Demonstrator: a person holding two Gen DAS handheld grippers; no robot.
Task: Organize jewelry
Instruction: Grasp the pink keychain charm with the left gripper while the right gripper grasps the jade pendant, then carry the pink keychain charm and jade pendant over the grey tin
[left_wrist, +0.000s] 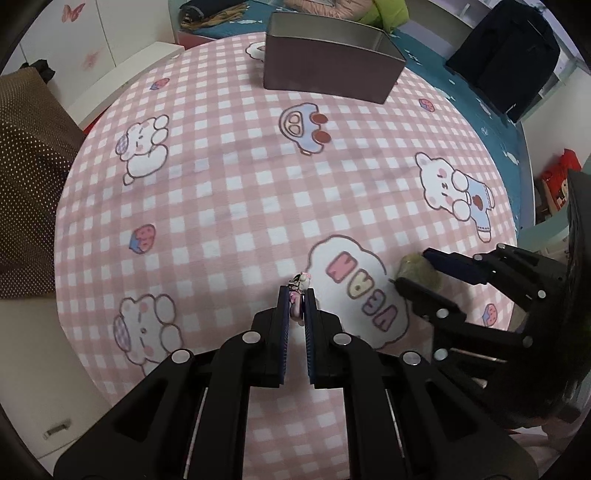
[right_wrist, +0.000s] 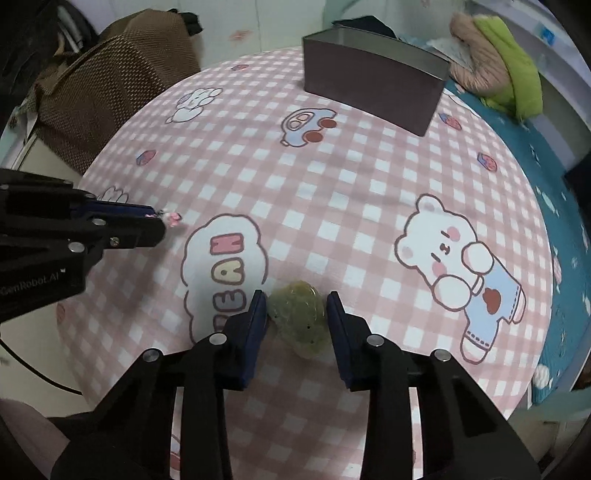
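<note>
A: Report any readable text.

B: The side of the left tool (right_wrist: 162, 221) reads "GenRobot.AI" in the right wrist view. The pink checked blanket (left_wrist: 229, 192) has a printed cloud holding the block letters "BEAN"; the print appears upside down in the left wrist view and sideways in the right wrist view.

A: State of each tool?

B: Left tool: fingers pressed together on a small pink and white charm (left_wrist: 300, 291), whose bear-shaped end sticks out past the fingertips. Right tool (right_wrist: 297, 299): fingers part closed around a green stone (right_wrist: 297, 317). The left pad sits against the stone's edge. A narrow gap shows at the right pad, so no grip is confirmed.

A: Location of the stone?

B: It lies on the blanket, just beside the cloud print, between the cloud and the printed bear in blue overalls.

A: Edges and open room?

B: An open grey metal box (left_wrist: 328, 70) stands at the far edge of the blanket, well apart from both tools. The blanket between the tools and the box carries prints only. A teal bedspread (right_wrist: 524, 136) shows past the blanket's right edge.
</note>
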